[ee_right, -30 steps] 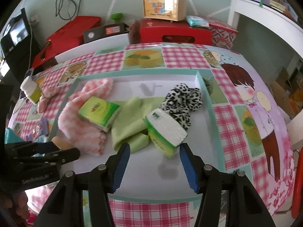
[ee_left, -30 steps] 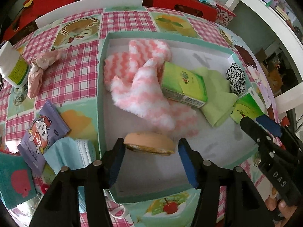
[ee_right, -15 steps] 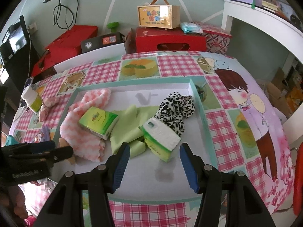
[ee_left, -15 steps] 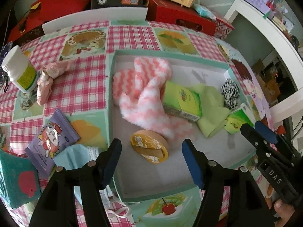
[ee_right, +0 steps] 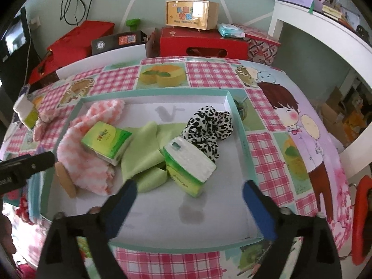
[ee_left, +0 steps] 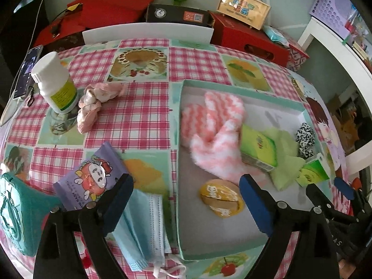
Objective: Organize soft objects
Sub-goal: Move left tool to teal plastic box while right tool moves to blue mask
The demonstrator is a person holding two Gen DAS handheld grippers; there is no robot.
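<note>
A shallow teal-rimmed box (ee_left: 177, 162) (ee_right: 241, 137) holds pink-and-white fuzzy socks (ee_left: 214, 137) (ee_right: 83, 155), a green cloth (ee_right: 144, 151), a leopard-print scrunchie (ee_right: 209, 125), two green tissue packs (ee_left: 258, 148) (ee_right: 188, 165) and a round yellow puff (ee_left: 220, 200). My left gripper (ee_left: 186, 207) hovers over the box's near-left rim, jaws opening, nothing between them. My right gripper (ee_right: 190, 209) hangs above the box's near side, jaws opening and empty.
Left of the box lie a blue face mask (ee_left: 144, 227), a purple mask sachet (ee_left: 90, 181), a teal pouch (ee_left: 16, 211), a crumpled pink cloth (ee_left: 95, 104) and a white bottle (ee_left: 55, 86). Red boxes (ee_right: 200, 44) and a chair back (ee_left: 148, 32) stand beyond the table.
The left gripper let go of the yellow puff, which now lies in the box, then opened wider and drew back to the left. The right gripper's jaws have spread wide in place.
</note>
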